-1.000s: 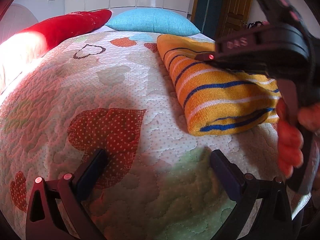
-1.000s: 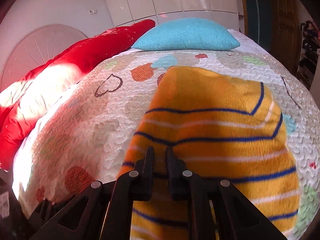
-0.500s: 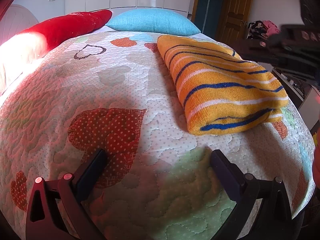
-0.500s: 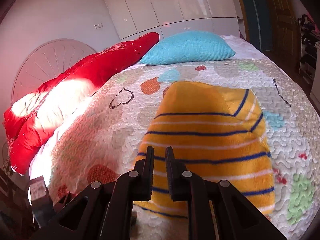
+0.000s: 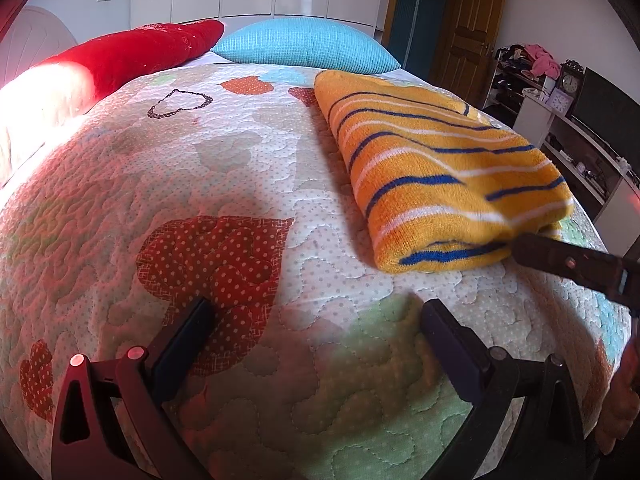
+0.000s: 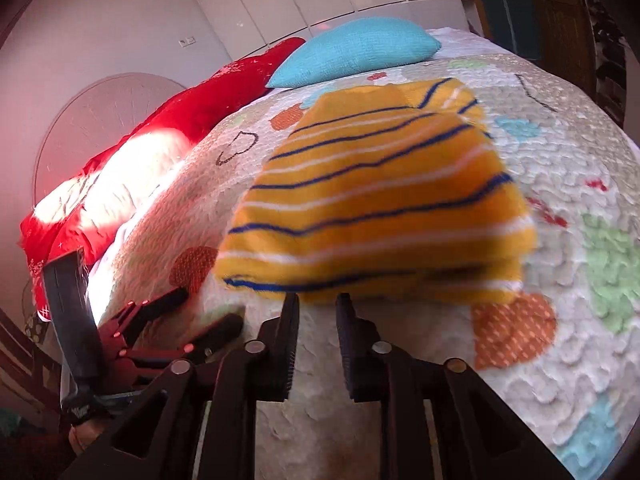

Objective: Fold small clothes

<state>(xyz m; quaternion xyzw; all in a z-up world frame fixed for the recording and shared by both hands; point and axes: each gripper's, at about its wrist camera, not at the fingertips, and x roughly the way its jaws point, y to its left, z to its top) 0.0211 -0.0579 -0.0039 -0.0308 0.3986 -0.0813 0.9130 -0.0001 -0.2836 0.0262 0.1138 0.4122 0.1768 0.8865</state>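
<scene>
A folded orange garment (image 5: 436, 176) with blue and white stripes lies on the quilted bedspread (image 5: 224, 184), right of the middle. It also shows in the right wrist view (image 6: 376, 204), just beyond my fingers. My left gripper (image 5: 316, 320) is open and empty, low over the bedspread near the front edge, left of the garment. My right gripper (image 6: 318, 306) has its fingers nearly together with a narrow gap and holds nothing; its tips sit just short of the garment's near folded edge. It shows from the side in the left wrist view (image 5: 560, 260).
A blue pillow (image 5: 308, 46) and a red cushion (image 5: 120, 60) lie at the head of the bed. A wooden door (image 5: 468, 20) and shelves with a clock (image 5: 570, 82) stand at the right. The left gripper appears in the right wrist view (image 6: 160, 328).
My right gripper has drawn back off the top of the garment and dropped to its near edge. The left gripper has stayed still and open.
</scene>
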